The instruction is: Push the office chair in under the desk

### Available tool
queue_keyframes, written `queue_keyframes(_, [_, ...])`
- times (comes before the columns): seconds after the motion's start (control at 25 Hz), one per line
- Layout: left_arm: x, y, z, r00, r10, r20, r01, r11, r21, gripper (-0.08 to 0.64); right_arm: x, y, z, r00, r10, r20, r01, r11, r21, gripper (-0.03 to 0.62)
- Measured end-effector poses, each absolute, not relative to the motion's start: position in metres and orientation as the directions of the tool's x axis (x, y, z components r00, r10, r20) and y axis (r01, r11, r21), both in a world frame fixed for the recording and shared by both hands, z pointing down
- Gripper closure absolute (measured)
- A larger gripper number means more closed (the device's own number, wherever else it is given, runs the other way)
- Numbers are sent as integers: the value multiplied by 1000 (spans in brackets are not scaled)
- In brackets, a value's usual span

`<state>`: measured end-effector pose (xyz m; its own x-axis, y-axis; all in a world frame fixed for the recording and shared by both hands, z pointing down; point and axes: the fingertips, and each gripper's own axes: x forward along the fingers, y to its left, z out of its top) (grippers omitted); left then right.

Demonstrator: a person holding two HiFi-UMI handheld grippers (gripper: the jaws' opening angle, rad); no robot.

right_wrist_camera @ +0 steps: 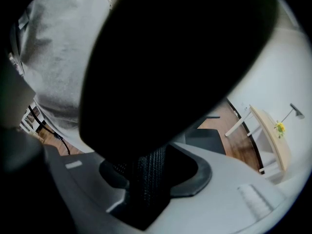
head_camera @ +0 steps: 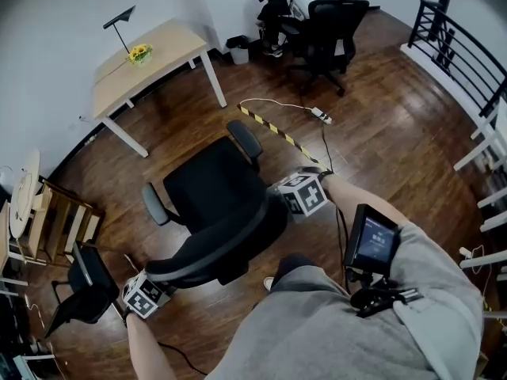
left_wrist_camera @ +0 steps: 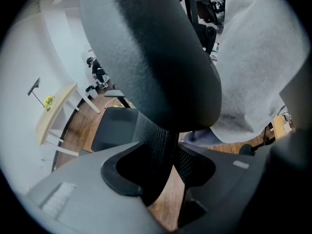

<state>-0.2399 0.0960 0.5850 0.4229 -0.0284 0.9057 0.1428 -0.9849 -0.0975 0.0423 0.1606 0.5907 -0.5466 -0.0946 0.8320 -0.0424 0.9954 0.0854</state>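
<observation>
The black office chair (head_camera: 210, 190) stands on the wooden floor (head_camera: 380, 117), well apart from the light-wood desk (head_camera: 178, 42). Its seat faces that desk and its backrest (head_camera: 214, 264) is toward the person. The 2 grippers are both clamped on the backrest. The left gripper (head_camera: 154, 285) is at its left edge and the right gripper (head_camera: 281, 200) at its right edge, each with the black mesh pinched between its jaws. A small bunch of yellow flowers (head_camera: 140, 52) sits on the tabletop. A yellow-and-black striped cable cover (head_camera: 273, 129) lies on the floor just beyond the chair.
</observation>
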Motion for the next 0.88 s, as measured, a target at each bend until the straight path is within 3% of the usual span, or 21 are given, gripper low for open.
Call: queue_keyframes(0.88, [-229,-32,583,457,45,888,151,-988,-28,383,52,20,590,-545,-93,833,-48,996,80,422])
